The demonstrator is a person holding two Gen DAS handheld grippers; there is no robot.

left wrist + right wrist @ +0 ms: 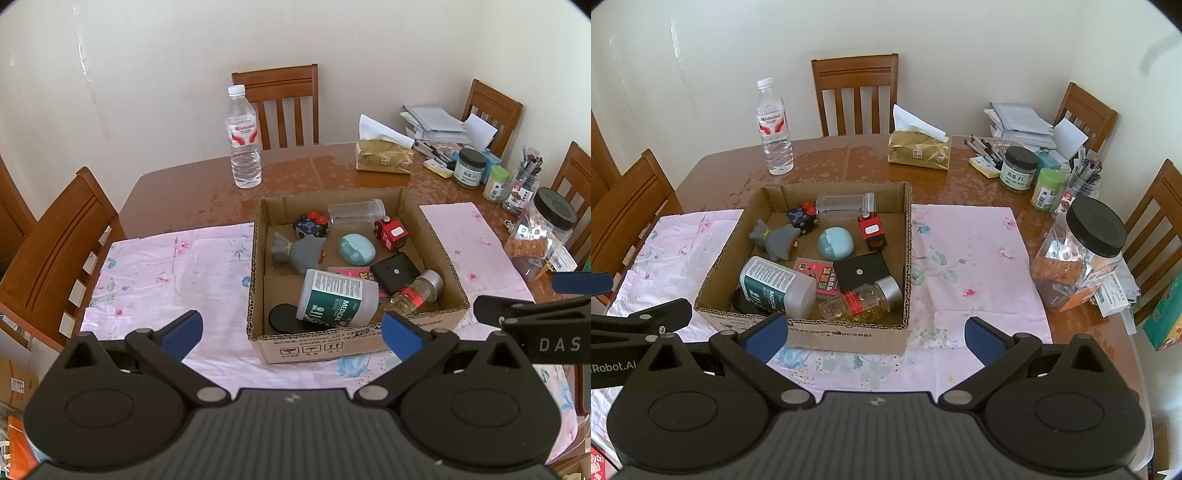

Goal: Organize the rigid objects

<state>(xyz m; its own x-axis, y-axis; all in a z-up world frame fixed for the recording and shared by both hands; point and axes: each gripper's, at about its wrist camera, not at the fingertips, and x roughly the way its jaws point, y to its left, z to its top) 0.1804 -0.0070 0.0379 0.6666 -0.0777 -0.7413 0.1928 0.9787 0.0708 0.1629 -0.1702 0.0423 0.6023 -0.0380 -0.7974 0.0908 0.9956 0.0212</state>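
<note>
An open cardboard box point(424, 317) point(713, 284) sits on a pink floral cloth point(166, 280) point(967, 266). It holds a white medical bottle point(338, 297) point(775, 284), an amber glass bottle point(417, 290) point(864, 299), a black device point(395, 273) point(862, 271), a light-blue case point(356, 249) point(835, 242), a grey toy point(297, 251) point(777, 238), a red toy train point(390, 232) point(872, 230), a dark cube point(312, 225) point(801, 216) and a clear jar point(356, 212) point(846, 203). My left gripper point(291, 336) is open before the box. My right gripper point(875, 338) is open, at the box's near right corner.
A water bottle point(242, 138) point(774, 127), a gold tissue pack point(384, 157) point(919, 149), jars point(470, 168) point(1018, 169), pens and papers point(432, 123) stand at the back. A black-lidded plastic jar point(1082, 254) point(543, 236) stands right. Wooden chairs point(280, 107) surround the table.
</note>
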